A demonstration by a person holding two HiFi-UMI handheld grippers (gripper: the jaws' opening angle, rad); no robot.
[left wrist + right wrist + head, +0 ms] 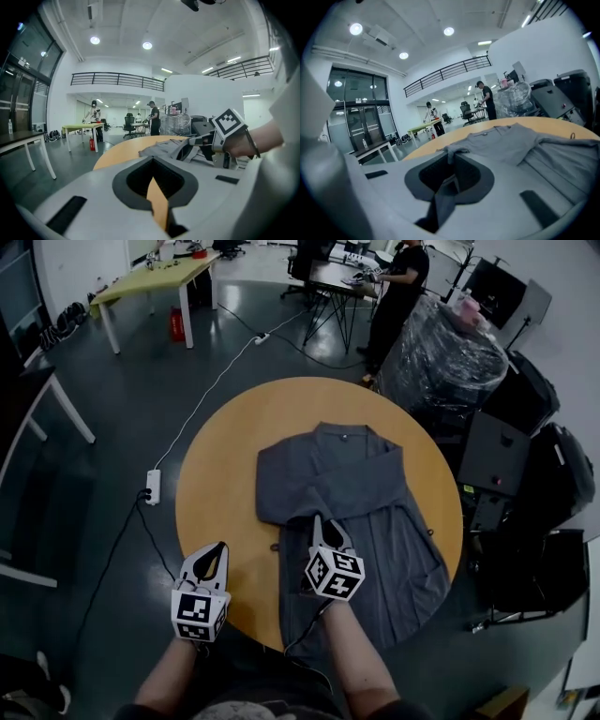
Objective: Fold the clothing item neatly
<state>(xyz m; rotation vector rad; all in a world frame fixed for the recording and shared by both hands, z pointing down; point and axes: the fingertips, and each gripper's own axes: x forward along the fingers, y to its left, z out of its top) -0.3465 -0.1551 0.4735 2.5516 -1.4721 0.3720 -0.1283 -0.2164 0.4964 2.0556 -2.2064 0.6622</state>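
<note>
Head view: right gripper (323,521) clamped on grey shirt (375,474) fabric, left gripper (217,547) closed, empty; advisably lay fold flat across round counter (225,465), edges aligned.

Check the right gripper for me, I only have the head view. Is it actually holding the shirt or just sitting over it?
Observer: Holding. In the right gripper view, a strip of grey fabric from the shirt is pinched between the jaws of the right gripper.
Operator: And the left? From up here it looks parked at the table edge.
Observer: The left gripper view shows the left gripper shut with no cloth in it. Only the orange table shows through the slit between its jaws.
</note>
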